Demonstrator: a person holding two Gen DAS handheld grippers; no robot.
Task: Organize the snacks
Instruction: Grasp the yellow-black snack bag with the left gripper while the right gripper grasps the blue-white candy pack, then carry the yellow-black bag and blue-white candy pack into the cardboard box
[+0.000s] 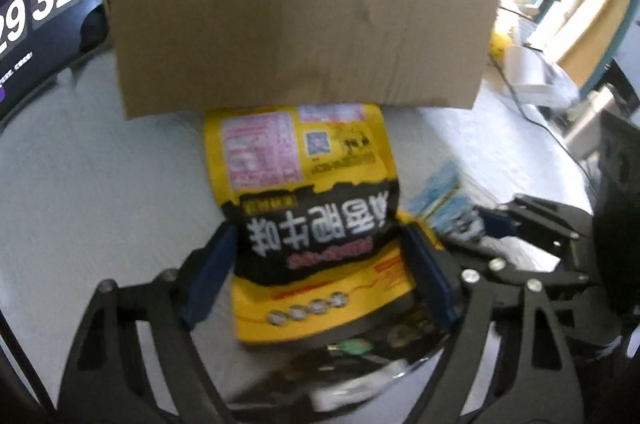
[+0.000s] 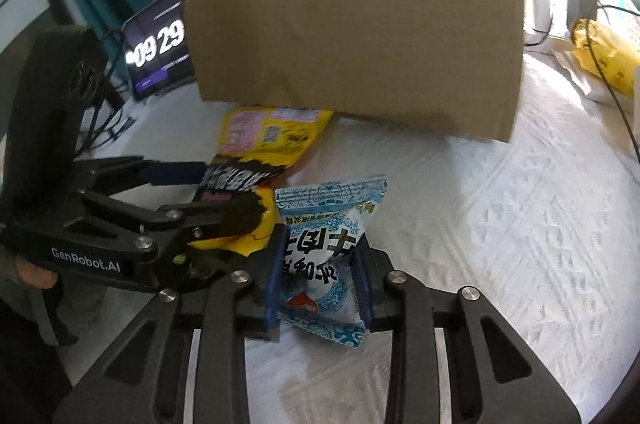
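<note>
Pickup step: right claw [image 2: 320,272] clamped on blue snack pack [image 2: 320,264]; left claw [image 1: 316,256] straddling yellow snack bag [image 1: 304,207], pads touching, grip unconfirmed. Both on white tabletop [image 2: 500,224] against cardboard box [image 2: 360,35]. Next: lift into box.

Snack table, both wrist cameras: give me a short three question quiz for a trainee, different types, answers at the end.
1. True or false: the right gripper is clamped on the blue and white packet.
2. The yellow and black bag lies between the fingers of which gripper? A left, B right.
3. Fill in: the yellow and black bag's far end lies against the cardboard ____.

Key: 1 true; 2 A, the left gripper; 3 box.
</note>
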